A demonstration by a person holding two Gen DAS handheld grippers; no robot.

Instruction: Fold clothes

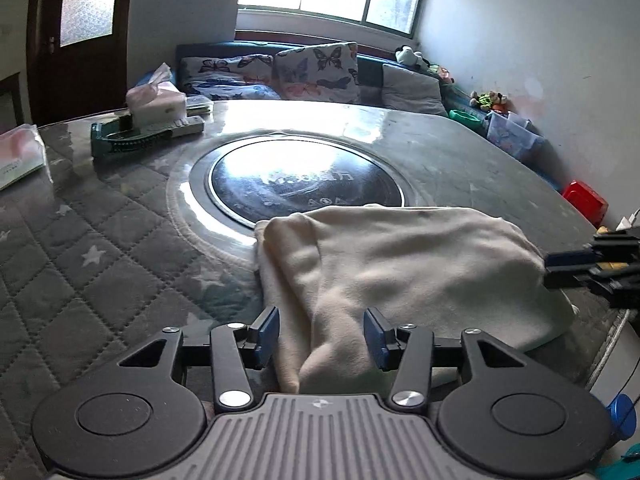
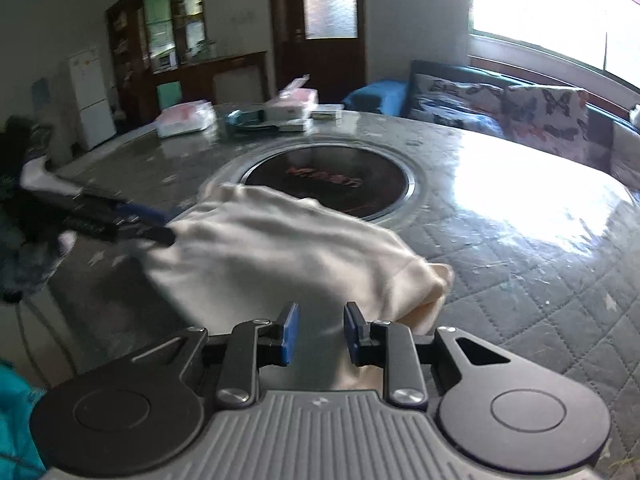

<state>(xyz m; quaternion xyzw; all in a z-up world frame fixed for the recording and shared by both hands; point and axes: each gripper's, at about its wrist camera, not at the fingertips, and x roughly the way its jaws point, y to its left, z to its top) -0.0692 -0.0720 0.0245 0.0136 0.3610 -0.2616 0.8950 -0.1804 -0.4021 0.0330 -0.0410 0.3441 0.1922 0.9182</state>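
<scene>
Grippers both tilted down over table (image 1: 120,248), one at each end of cream garment (image 1: 400,272). Left gripper (image 1: 322,338) jaws parted, a raised fold of the cloth between the blue pads (image 1: 269,332), pads not pressing it. Right gripper (image 2: 318,334) jaws narrower, a gap between the pads and cloth under and between them; can't tell if it's pinched, view is blurred. In the left view the right gripper comes in from the right edge at the garment's far side. Garment lies bunched, partly folded, on the near edge of the quilted star-pattern table cover, its far edge overlapping the rim of the round black inset (image 1: 304,180). Tissue box (image 1: 156,100), remote (image 1: 184,126) and green tray (image 1: 120,144) sit far left, well apart. Butterfly cushions (image 1: 316,68) on the bench behind the table, under the window.
</scene>
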